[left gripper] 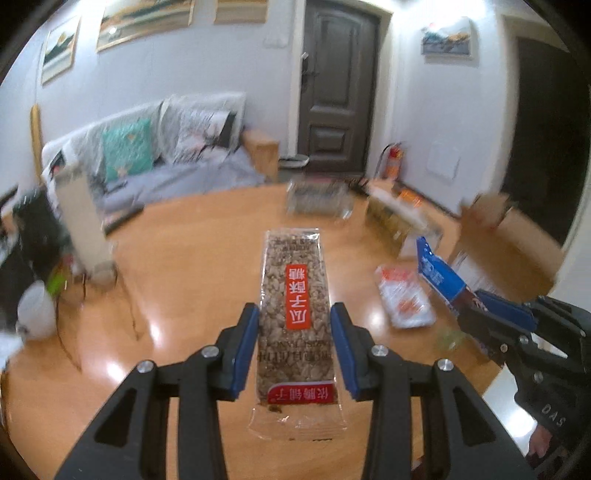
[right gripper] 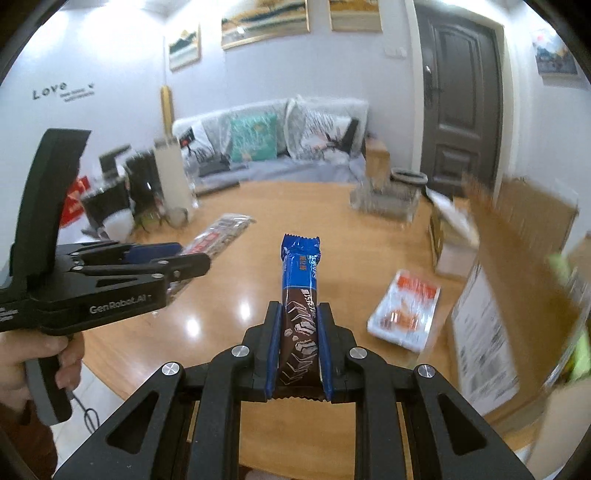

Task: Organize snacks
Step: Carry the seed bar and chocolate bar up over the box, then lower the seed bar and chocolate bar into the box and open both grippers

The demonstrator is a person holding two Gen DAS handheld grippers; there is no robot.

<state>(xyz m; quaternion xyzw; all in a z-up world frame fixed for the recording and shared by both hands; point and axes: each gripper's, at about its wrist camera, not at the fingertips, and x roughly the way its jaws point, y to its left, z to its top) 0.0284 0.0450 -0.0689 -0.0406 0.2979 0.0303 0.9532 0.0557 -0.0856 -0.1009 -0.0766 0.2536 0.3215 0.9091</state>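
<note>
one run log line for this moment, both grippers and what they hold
left gripper: shut on seed brittle bar | right gripper: shut on blue chocolate bar | both above table

Wrist cams, same table

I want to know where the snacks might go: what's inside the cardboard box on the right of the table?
The cardboard box is open-topped, but only its blurred outer wall and a printed label show. Its inside is hidden from both views, so its contents cannot be told.

walls: pale, framed paintings | door: dark, panelled | sofa: plastic-covered, teal cushion | table: glossy wood
</note>
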